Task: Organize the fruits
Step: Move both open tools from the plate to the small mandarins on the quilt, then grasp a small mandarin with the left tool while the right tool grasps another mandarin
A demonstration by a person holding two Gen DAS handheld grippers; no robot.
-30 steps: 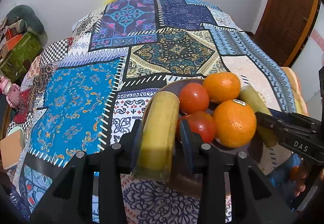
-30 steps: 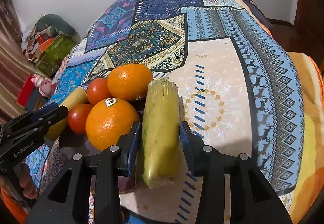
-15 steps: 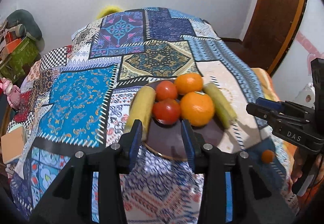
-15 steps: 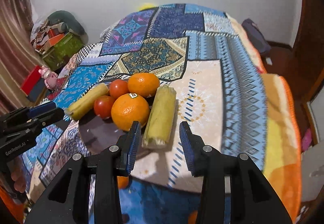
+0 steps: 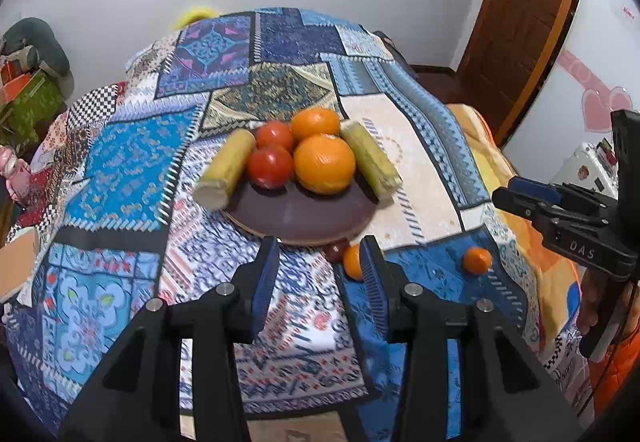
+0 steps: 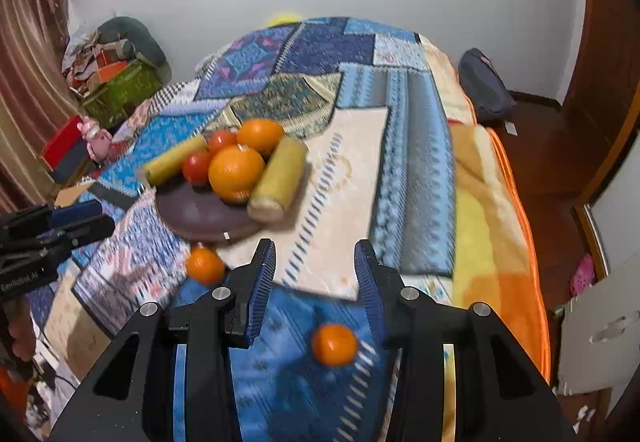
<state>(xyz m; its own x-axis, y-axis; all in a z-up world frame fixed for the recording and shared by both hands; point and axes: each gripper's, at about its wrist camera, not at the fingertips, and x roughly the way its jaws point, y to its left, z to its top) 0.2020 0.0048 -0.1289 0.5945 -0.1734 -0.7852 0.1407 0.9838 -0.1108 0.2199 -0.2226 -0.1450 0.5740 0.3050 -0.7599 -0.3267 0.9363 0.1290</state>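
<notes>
A dark round plate (image 5: 304, 214) (image 6: 200, 210) on the patchwork bedspread holds two oranges (image 5: 325, 163) (image 6: 236, 172), two tomatoes (image 5: 270, 166) (image 6: 197, 168) and two yellow-green corn cobs, one on the left (image 5: 226, 168) (image 6: 172, 164) and one on the right (image 5: 372, 160) (image 6: 278, 180). My left gripper (image 5: 320, 270) is open and empty, held back from the plate's near rim. My right gripper (image 6: 316, 274) is open and empty, to the right of the plate. Two small oranges (image 5: 477, 260) (image 5: 352, 262) (image 6: 334, 344) (image 6: 205, 265) lie loose on the bedspread near the plate.
A small dark red fruit (image 5: 334, 251) lies by the plate's near rim. The bed's right edge drops to a wooden floor by a brown door (image 5: 520, 22). Boxes and clutter (image 6: 116, 82) stand at the left. A dark bag (image 6: 484, 90) lies on the floor.
Both grippers let go of their corn cobs on the plate and drew back and up. The cobs stay on the plate's two sides. Loose small oranges came into view.
</notes>
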